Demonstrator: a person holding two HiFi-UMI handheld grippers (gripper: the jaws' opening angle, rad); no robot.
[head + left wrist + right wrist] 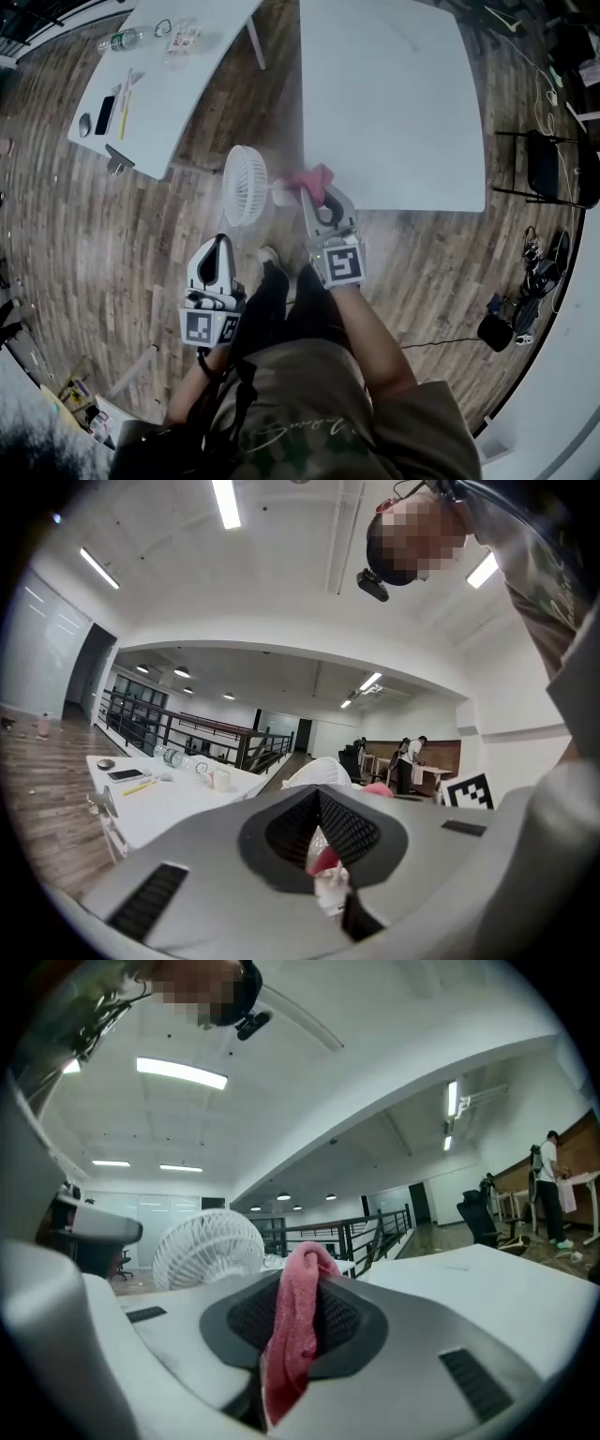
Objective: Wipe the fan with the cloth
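Cloth [312,178] held right beside the fan [246,185]
The right gripper [317,195] pinches the pink cloth, close to the white fan by the big table [394,94]. The left gripper [220,246] is squeezed closed, a little below the fan.

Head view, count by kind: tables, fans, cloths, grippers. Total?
Tables: 2, left table and right table
Fan: 1
Cloth: 1
Grippers: 2, left gripper and right gripper
Total: 6
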